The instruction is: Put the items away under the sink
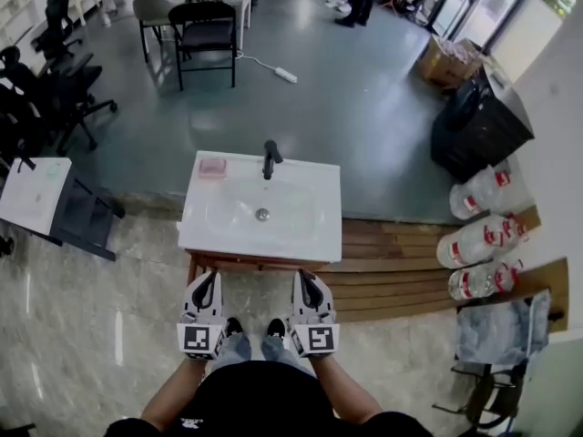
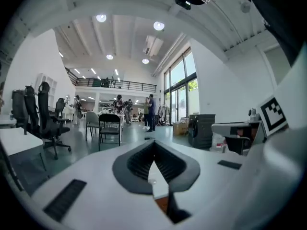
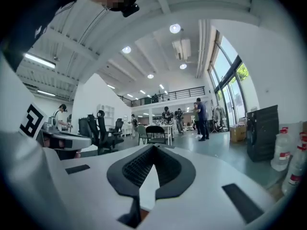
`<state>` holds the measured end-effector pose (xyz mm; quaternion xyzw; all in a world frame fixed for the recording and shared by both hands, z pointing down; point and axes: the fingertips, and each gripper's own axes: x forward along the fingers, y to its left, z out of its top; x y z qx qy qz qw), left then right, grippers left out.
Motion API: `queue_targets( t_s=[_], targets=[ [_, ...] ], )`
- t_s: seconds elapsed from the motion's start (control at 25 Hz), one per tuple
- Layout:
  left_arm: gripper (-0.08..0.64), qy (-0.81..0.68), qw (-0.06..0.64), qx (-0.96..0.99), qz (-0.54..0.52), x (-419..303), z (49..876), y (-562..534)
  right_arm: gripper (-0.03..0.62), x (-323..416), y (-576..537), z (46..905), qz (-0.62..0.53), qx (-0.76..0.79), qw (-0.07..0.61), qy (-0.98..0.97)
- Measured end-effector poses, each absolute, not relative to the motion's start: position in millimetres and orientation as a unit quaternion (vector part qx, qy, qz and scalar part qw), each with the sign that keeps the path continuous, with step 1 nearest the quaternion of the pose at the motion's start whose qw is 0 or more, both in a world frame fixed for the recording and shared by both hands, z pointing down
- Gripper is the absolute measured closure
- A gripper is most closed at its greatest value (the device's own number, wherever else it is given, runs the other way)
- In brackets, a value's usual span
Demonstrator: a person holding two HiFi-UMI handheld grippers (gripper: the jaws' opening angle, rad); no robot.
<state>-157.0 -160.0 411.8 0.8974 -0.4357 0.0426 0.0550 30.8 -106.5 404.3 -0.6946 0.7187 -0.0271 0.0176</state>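
A white sink vanity [image 1: 196, 235] stands right in front of me, with a black faucet [image 1: 271, 157] at its back edge and a small pink item [image 1: 212, 167] at its back left corner. The wooden cabinet front under the basin shows only as a thin strip [image 1: 246, 263]. My left gripper [image 1: 210, 278] and right gripper [image 1: 302, 276] hover side by side just before the vanity's front edge, both pointing at it. Each is shut with its tips together and nothing held. In the left gripper view the left gripper [image 2: 154, 144], and in the right gripper view the right gripper [image 3: 154, 148], point out over the basin top into the room.
A wooden platform [image 1: 401, 253] runs to the right of the vanity, with three large water bottles [image 1: 483, 241] lying on it. A black cabinet [image 1: 478, 121] stands behind them. A white table [image 1: 32, 194] is at the left, chairs [image 1: 205, 30] and people farther back.
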Motion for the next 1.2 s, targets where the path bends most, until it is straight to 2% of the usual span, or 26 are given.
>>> queue_targets(
  t_s=[0.2, 0.52, 0.88, 1.2],
  targets=[
    [0.554, -0.424, 0.03, 0.905, 0.033, -166.3, 350.2, -145.6, 0.575, 65.5, -67.3, 339.9, 0.004, -0.733, 0.043, 0.679],
    [0.554, -0.429, 0.031, 0.903, 0.002, -158.2, 313.7, -136.0, 0.577, 85.9, -47.4, 323.4, 0.039, -0.755, 0.042, 0.653],
    [0.554, -0.44, -0.011, 0.898, -0.001, -168.8, 299.4, -139.2, 0.577, 89.3, -41.8, 309.2, 0.033, -0.755, 0.056, 0.652],
    [0.554, -0.431, 0.011, 0.902, -0.01, -167.4, 304.1, -135.8, 0.577, 88.8, -33.1, 298.1, 0.062, -0.756, 0.056, 0.65]
  ],
)
